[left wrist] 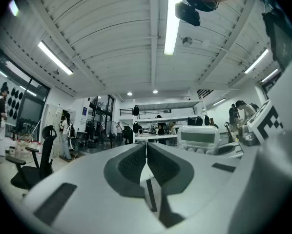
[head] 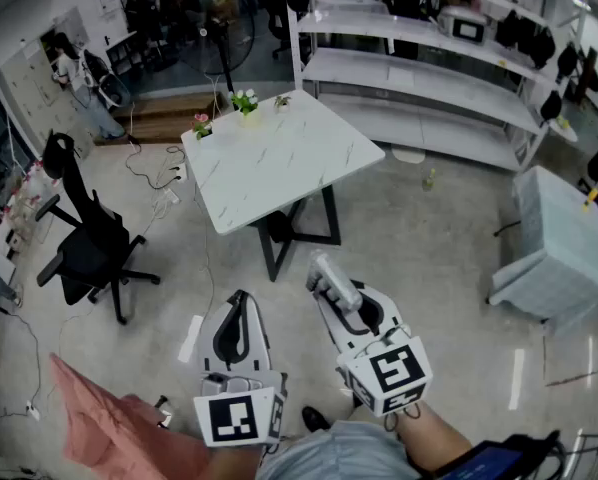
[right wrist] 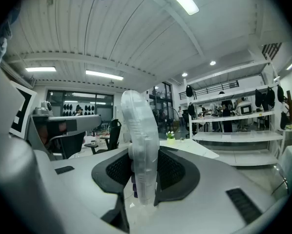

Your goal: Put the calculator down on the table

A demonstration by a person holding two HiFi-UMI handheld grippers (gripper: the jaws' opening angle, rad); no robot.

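"What's the biggest thing in the room?"

"The shelves (head: pixel 419 78). They're white and long, and they run along the far side at about one o'clock from where the person stands. Next comes the table (head: pixel 279 158), a white marbled top on a black frame, straight ahead at twelve."

"And off to the sides?"

"There's a grey box (head: pixel 564 243) at three o'clock and a black chair (head: pixel 84 238) at nine. Both are well apart from the table."

"How about the grippers?"

"Both are held low in front of the person, over the floor and short of the table's near corner. The left gripper (left wrist: pixel 147 152) is at seven o'clock, with its jaws together and nothing between them. The right gripper (head: pixel 351 306) is just beside it at five o'clock, with its jaws clamped on the calculator (head: pixel 329 276)."

"So where is the calculator, exactly?"

"It's up in the air, not on the table. It stands on edge between the right jaws, and its clear case sticks out past their tips toward twelve. From the left gripper view its display shows at three o'clock. The table lies beyond it, and the two aren't touching."

"Is there anything on the table?"

"Only small flower pots (head: pixel 244 101) along its far edge, at about eleven o'clock."
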